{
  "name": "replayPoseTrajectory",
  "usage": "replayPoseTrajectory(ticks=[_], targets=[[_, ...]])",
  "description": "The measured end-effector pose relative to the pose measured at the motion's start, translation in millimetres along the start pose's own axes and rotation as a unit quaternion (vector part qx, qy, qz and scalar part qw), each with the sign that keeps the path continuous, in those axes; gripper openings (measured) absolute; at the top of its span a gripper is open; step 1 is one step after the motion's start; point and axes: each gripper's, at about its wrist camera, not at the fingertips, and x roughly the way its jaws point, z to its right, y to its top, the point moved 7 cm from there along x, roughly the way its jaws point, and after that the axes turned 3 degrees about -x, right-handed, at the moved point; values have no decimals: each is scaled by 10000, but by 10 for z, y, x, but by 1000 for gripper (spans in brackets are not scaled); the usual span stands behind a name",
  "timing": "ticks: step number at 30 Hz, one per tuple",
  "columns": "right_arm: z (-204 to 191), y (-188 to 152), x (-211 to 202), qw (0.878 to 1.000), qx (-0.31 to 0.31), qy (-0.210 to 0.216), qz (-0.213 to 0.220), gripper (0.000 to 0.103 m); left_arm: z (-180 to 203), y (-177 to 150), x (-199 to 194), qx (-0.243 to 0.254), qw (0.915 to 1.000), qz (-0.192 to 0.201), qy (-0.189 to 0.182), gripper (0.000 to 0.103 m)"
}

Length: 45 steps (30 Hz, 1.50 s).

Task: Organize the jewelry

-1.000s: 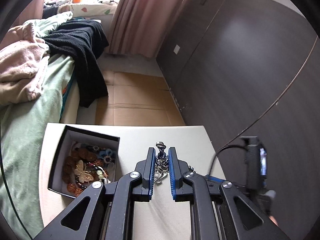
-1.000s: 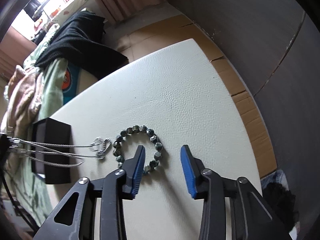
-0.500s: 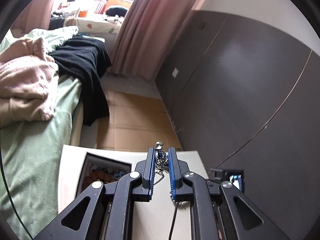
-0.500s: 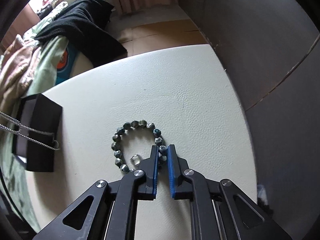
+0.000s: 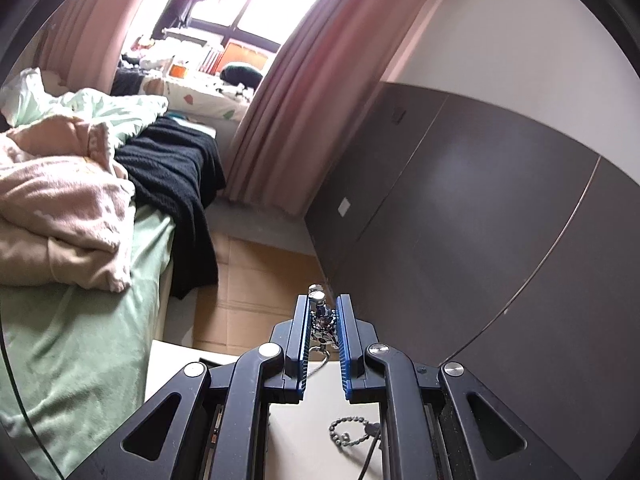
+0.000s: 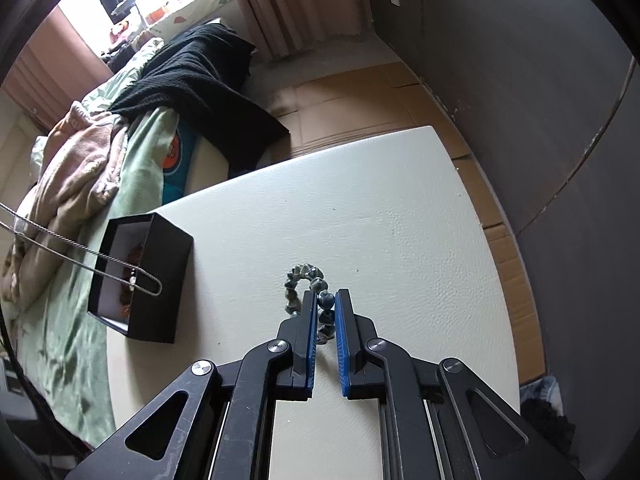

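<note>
- We see left tool (image 5: pixel 323 307) pinching silver necklace (image 5: pixel 322 318), lifted above worktop (image 6: pixel 360 216); its chain (image 6: pixel 96 256) hangs over black jewelry box (image 6: pixel 160 280).
- Right tool (image 6: pixel 322 300) clamps beaded bracelet (image 6: pixel 308 276) on the worktop, beads between its tips.

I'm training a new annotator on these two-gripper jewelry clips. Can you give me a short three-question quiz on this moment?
1. True or false: the right gripper is shut on the beaded bracelet.
2. What does the left gripper hold?
A. silver chain necklace
B. ring
C. watch
3. Fill in: the chain's loop hangs in front of the black ____.

Key: 1 true; 2 A; 3 box.
</note>
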Motion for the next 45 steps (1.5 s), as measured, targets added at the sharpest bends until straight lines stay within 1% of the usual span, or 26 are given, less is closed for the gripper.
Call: replayPoseTrajectory(ticks=[4, 6, 9, 12, 16, 21, 23, 25, 26, 27, 29, 31, 33, 35, 36, 38, 39, 40, 42, 45], targets=[[-27, 14, -11, 10000, -21, 20, 12, 10, -34, 43, -55, 59, 10000, 42, 36, 13], [-43, 11, -13, 10000, -35, 23, 15, 10, -96, 30, -29, 82, 9998, 10, 183, 13], [-66, 10, -13, 10000, -54, 26, 9, 10, -262, -29, 77, 41, 9989, -162, 440, 13], [-85, 7, -16, 10000, -48, 53, 7, 10, -489, -146, 246, 0, 9964, -453, 722, 13], [-149, 20, -33, 9999, -12, 160, 38, 10, -731, -339, 443, -57, 9918, -847, 958, 13], [-319, 58, -82, 9987, 18, 487, 152, 10, -879, -610, 641, -269, 9861, -1361, 916, 14], [-410, 87, -130, 9976, 14, 650, 238, 10, -946, -763, 732, -409, 9814, -1665, 857, 19], [-515, 116, -197, 9959, -16, 826, 359, 10, -1033, -901, 800, -553, 9757, -1922, 897, 37], [-577, 134, -239, 9949, -44, 911, 431, 10, -1068, -940, 811, -591, 9743, -1967, 927, 53], [-622, 144, -261, 9943, -69, 951, 478, 10, -1098, -966, 809, -622, 9737, -1975, 954, 62], [-707, 159, -299, 9937, -158, 960, 555, 10, -1168, -993, 786, -670, 9731, -1949, 1030, 63], [-731, 158, -285, 9944, -196, 897, 524, 10, -1216, -1017, 784, -658, 9715, -1999, 1089, 63], [-712, 125, -211, 9961, -229, 770, 351, 10, -1228, -1045, 783, -669, 9712, -2039, 1034, 63], [-638, 89, -101, 9979, -107, 632, 118, 10, -1225, -1086, 791, -631, 9702, -2112, 1001, 63], [-594, 71, -60, 9983, -43, 574, 45, 12, -1222, -1102, 796, -585, 9701, -2131, 1007, 63], [-511, 44, 53, 9989, 76, 444, -103, 28, -1229, -1111, 817, -547, 9695, -2163, 1017, 63], [-479, 36, 108, 9990, 134, 410, -129, 47, -1234, -1119, 819, -564, 9692, -2175, 1003, 63], [-459, 25, 144, 9991, 163, 378, -134, 54, -1239, -1120, 820, -589, 9691, -2178, 993, 63], [-441, 13, 248, 9991, 202, 286, -222, 54, -1235, -1123, 827, -630, 9692, -2182, 952, 63], [-474, -3, 417, 9993, 86, 161, -318, 54, -1179, -1143, 858, -628, 9702, -2193, 822, 63]])
